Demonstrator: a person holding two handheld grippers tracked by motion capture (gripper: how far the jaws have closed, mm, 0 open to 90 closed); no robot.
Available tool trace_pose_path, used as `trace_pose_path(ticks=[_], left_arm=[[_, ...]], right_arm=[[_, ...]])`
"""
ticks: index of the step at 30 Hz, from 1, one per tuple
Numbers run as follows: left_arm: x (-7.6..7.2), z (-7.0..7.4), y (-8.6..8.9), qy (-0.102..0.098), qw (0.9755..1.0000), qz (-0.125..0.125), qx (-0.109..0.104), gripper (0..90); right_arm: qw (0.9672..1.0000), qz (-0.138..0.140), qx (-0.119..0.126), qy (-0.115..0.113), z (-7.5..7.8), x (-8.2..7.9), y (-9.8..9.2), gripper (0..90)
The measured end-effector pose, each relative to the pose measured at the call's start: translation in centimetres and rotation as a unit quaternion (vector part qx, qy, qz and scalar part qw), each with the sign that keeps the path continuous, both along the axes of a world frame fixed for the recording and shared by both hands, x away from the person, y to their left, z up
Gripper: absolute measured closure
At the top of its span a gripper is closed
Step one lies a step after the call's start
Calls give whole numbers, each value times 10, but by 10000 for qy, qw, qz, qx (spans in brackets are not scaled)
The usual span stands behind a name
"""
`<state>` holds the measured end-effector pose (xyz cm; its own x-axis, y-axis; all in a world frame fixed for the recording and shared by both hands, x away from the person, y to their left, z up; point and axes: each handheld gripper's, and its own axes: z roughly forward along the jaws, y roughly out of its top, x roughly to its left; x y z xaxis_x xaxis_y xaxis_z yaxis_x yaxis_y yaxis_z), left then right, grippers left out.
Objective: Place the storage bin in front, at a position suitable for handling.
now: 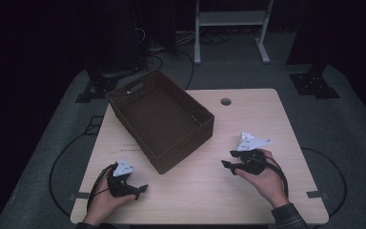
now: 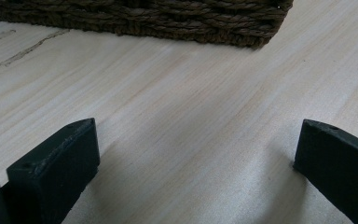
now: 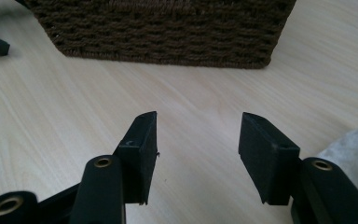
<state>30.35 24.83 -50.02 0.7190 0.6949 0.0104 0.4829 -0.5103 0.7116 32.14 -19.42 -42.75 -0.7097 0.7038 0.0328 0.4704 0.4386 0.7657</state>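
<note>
Woven dark-brown wicker basket (image 1: 161, 118) sits angled at upper-left centre of the pale table (image 1: 248, 191), seemingly within reach of both tools; left gripper (image 1: 132, 188) lower left and right gripper (image 1: 229, 165) right of centre, jaws apart, nothing between.

No text, label, brand, number or sign can be read in any of the views. The grey three-cornered plate (image 1: 252, 141) on the right hand-held gripper (image 1: 229, 165) and the one (image 1: 123, 168) on the left hand-held gripper (image 1: 142, 190) carry a few small dark marks, too small and blurred to make out. Faint dark marks on the surface (image 1: 248, 119) just left of the woven basket (image 1: 124, 102) are also illegible.
</note>
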Motion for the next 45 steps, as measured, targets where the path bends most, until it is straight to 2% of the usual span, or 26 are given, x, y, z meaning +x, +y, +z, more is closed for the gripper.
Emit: trace_pose_path(ticks=[19, 24, 28, 32, 33, 40, 41, 45], left_arm=[[0, 0, 0, 2, 10000, -5, 6, 0], [0, 0, 0, 1, 10000, -5, 7, 0], [0, 0, 0, -9, 10000, -10, 15, 0], [0, 0, 0, -11, 10000, -19, 26, 0], [0, 0, 0, -11, 10000, -23, 35, 0], [0, 0, 0, -23, 10000, -15, 14, 0], [0, 0, 0, -23, 10000, -15, 14, 0], [0, 0, 0, -18, 10000, -14, 18, 0]], right_arm=[[9998, -112, 86, -109, 25, 33, 8, 485], [9995, -216, 171, -128, 31, 48, 6, 519], [9996, -212, 164, -121, 36, 60, 6, 631], [9997, -168, 113, -110, 38, 66, 7, 694], [9998, -136, 115, -115, 40, 72, 8, 741], [9997, -85, 220, -98, 42, 90, 8, 895], [9997, -85, 220, -98, 42, 90, 8, 895], [9998, -101, 149, -23, 43, 107, 7, 898]])
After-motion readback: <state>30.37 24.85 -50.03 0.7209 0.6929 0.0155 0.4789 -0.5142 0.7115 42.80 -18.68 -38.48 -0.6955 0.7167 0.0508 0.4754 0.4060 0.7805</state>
